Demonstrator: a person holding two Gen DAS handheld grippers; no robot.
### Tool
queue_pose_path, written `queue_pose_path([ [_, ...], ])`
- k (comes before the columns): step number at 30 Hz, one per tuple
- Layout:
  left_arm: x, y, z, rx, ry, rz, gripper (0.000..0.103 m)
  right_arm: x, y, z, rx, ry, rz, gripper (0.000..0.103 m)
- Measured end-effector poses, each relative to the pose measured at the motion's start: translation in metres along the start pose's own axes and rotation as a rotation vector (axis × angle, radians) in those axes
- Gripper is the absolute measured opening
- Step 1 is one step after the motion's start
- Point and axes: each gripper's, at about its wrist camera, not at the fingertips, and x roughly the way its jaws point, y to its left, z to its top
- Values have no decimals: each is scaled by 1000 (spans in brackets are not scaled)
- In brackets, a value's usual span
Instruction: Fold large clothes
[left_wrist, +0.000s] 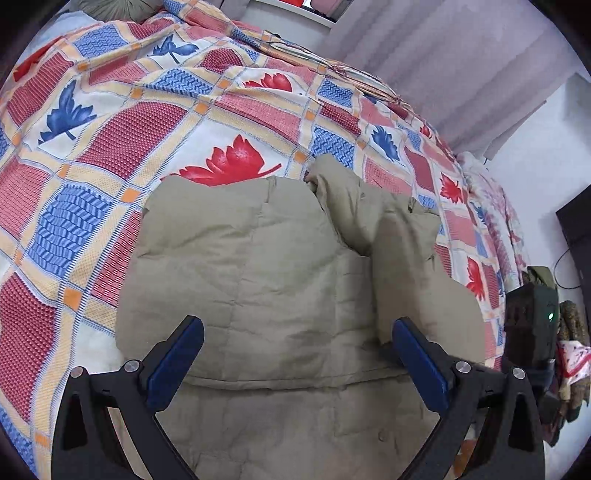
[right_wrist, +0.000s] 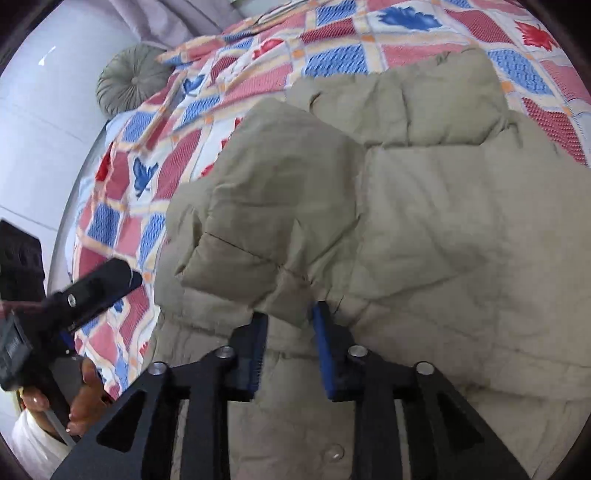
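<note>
A beige puffer jacket (left_wrist: 258, 266) lies on the patterned bedspread (left_wrist: 110, 122). My left gripper (left_wrist: 297, 338) hovers over the jacket's lower part, open wide with nothing between its blue pads. In the right wrist view the jacket (right_wrist: 424, 206) fills the middle, with a sleeve (right_wrist: 266, 206) folded over and lifted. My right gripper (right_wrist: 290, 319) is shut on the sleeve's end, the fabric pinched between the blue pads. The left gripper (right_wrist: 99, 288) also shows at the left edge of that view, held by a hand (right_wrist: 86, 398).
The bedspread (right_wrist: 177, 125) has red and blue leaf squares. A round grey-green cushion (right_wrist: 129, 83) lies near the wall. Grey curtains (left_wrist: 443, 62) hang behind the bed. A black device with a green light (left_wrist: 532, 321) and cluttered items stand at the bed's right side.
</note>
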Motion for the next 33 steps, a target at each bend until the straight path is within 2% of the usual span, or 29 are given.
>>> queue_pose_path([
  [1, 2, -2, -1, -7, 5, -14, 102, 1, 0, -7, -4, 15, 16, 55],
  [3, 4, -5, -2, -22, 4, -44, 102, -5, -2, -16, -16, 17, 10, 56],
  [7, 20, -12, -3, -36, 34, -73, 102, -30, -24, -40, -53, 29, -68, 56],
  [9, 36, -14, -2, -35, 67, -60, 102, -43, -40, -53, -70, 32, -132, 50],
  [10, 46, -16, -2, -33, 84, -60, 102, -51, -49, -59, -83, 28, -173, 36],
  [11, 53, -19, -2, -28, 94, -60, 102, -58, -60, -65, -93, 24, -220, 30],
  [12, 60, -22, -2, -21, 102, -61, 102, -65, -70, -69, -92, 15, -262, 30],
  [13, 67, -27, -1, -16, 106, -60, 93, -73, -82, -73, -78, 2, -297, 27],
  [14, 74, -31, -1, -12, 114, -60, 69, -80, -95, -76, -59, -7, -322, 24],
  [15, 82, -35, -1, -11, 137, -67, 54, -86, -108, -78, -35, -15, -352, 24],
  [16, 91, -39, -1, -13, 169, -76, 23, -92, -122, -78, -5, -23, -385, 23],
  [17, 96, -44, -2, -7, 182, -76, 11, -97, -137, -79, 26, -31, -407, 22],
  [22, 72, -55, -6, 40, 94, -39, 11, -128, -187, -69, 150, -111, -531, 21],
  [25, 65, -42, -16, 62, 112, 8, 11, -142, -203, -62, 193, -146, -498, 21],
  [28, 74, -30, -27, 92, 143, 83, 11, -124, -197, -52, 166, -124, -511, 21],
  [31, 80, -21, -30, 86, 136, 121, 11, -96, -197, -50, 168, -91, -527, 21],
  [33, 79, -20, -30, 90, 127, 151, 11, -94, -198, -50, 189, -95, -520, 21],
])
